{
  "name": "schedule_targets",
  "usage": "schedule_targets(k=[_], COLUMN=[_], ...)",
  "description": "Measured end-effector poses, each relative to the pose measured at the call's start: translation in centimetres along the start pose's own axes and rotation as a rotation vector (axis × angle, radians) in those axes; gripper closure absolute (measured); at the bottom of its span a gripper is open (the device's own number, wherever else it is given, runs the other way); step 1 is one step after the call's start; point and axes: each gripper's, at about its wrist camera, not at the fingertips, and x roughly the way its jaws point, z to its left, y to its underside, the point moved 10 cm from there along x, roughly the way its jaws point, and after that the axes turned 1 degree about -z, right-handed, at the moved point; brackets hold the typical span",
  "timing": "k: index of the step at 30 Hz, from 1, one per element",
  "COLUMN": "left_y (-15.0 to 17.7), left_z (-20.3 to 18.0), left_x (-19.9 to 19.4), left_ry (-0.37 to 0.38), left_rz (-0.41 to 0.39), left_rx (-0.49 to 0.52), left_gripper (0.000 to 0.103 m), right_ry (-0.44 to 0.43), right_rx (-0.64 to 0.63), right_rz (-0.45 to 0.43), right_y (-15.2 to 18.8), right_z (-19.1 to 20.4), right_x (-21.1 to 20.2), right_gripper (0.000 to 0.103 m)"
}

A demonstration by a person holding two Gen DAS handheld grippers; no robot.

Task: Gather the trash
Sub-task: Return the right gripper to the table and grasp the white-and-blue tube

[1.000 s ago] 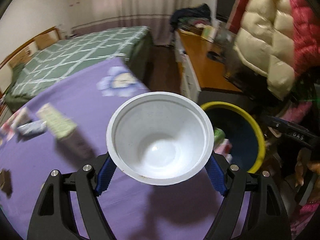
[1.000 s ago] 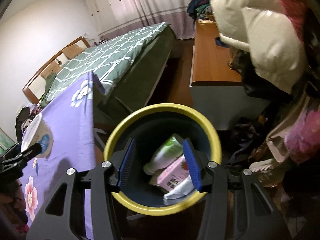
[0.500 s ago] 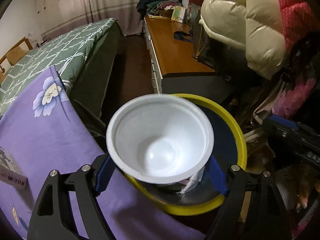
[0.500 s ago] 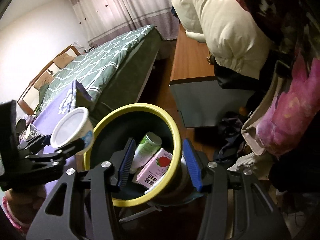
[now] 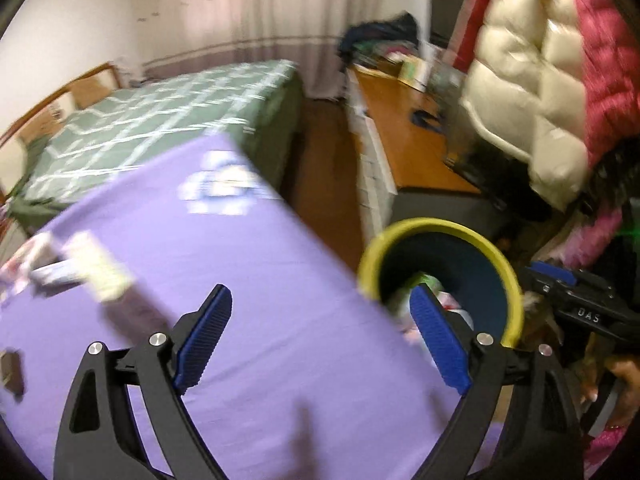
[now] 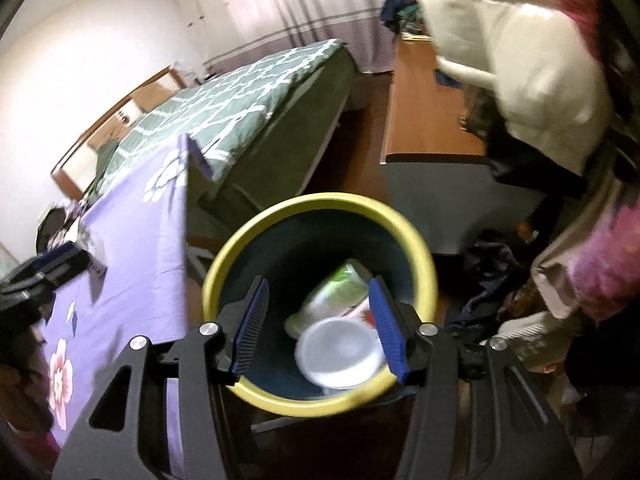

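Left wrist view first: my left gripper (image 5: 320, 332) hangs over the purple tablecloth (image 5: 248, 280) with its jaws opening wide and nothing between them. At about nine o'clock, blurred wrappers or packets (image 5: 76, 272) lie on the cloth, so I judge there is trash left to collect. At three o'clock sits the yellow-rimmed bin (image 5: 496, 252), just off the table edge.

Right wrist view: my right gripper (image 6: 318, 324) hovers above the bin's mouth, jaws parted about halfway and gripping nothing. Down inside, at the centre, the white bowl (image 6: 340, 354) lies on a green bottle (image 6: 340, 292) and a pink carton whose edge barely shows. So the bowl is binned; the table items remain.

Against the earlier frames: a second ago the bowl was clamped in my left gripper above the cloth, half a second ago it was over the bin, and now it has dropped in while the left gripper has swung back toward the table.
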Motion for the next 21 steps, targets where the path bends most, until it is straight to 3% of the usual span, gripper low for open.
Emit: schedule_targets(k=[5,14,21], left_y=[1.0,5.4,8.8], left_z=[10.6,28.4,38.3], left_x=[-4.1,-8.3,-8.6], left_ry=[-0.154,-0.368,-0.439], left_rz=[-0.058,-0.074,-0.070], left_rx=[-0.106,-0.304,-0.442], left_gripper=[0.012,0.012,0.012], right_ry=[-0.033,-0.125,-0.216], right_rx=[-0.081,-0.252,-0.382], right_rz=[0.022,0.072,0.100], right_y=[0.1,0.7,1.8], right_z=[5.0,17.2,27.8], right_x=[1.1,3.5,4.9], right_gripper=[0.053,0.053,0.053])
